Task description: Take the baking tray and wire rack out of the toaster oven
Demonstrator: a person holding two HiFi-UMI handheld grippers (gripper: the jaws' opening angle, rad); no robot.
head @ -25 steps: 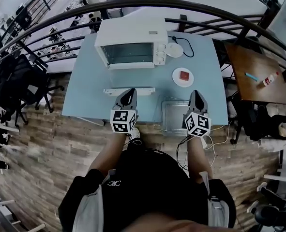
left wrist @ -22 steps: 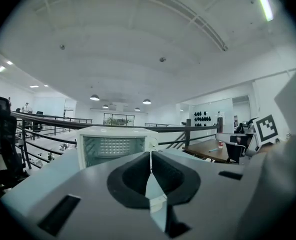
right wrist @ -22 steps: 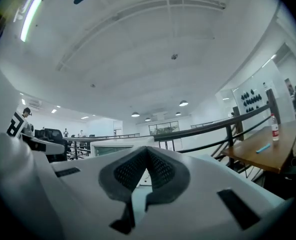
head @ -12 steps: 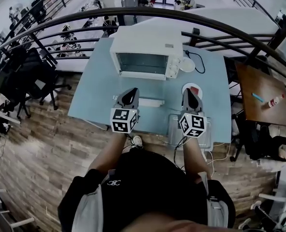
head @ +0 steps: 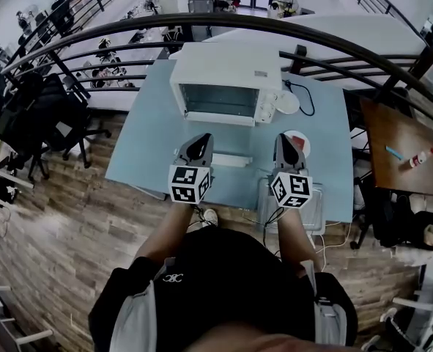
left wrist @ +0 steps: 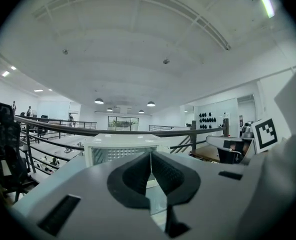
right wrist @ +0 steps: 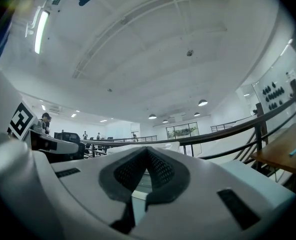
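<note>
The white toaster oven (head: 227, 79) stands at the back of the light-blue table (head: 146, 149). Its door hangs open, with the white handle bar (head: 231, 160) out in front. I cannot make out anything inside its cavity (head: 217, 100). A metal tray (head: 316, 210), seemingly with wire bars on it, lies at the table's front right, partly under my right gripper's marker cube. My left gripper (head: 200, 142) hovers in front of the door, shut and empty. My right gripper (head: 286, 139) is beside it, also shut and empty. In the left gripper view the oven (left wrist: 118, 151) lies straight beyond the shut jaws.
A small plate with a red item (head: 301, 142) sits just right of the right gripper's tip. A white round dish (head: 286, 103) and a black cable lie beside the oven. A dark railing curves behind the table, and a brown side table (head: 396, 149) is at the right.
Both grippers rose and moved forward toward the oven. The right one left the spot over the tray and drew in beside the left. Both stayed shut.
</note>
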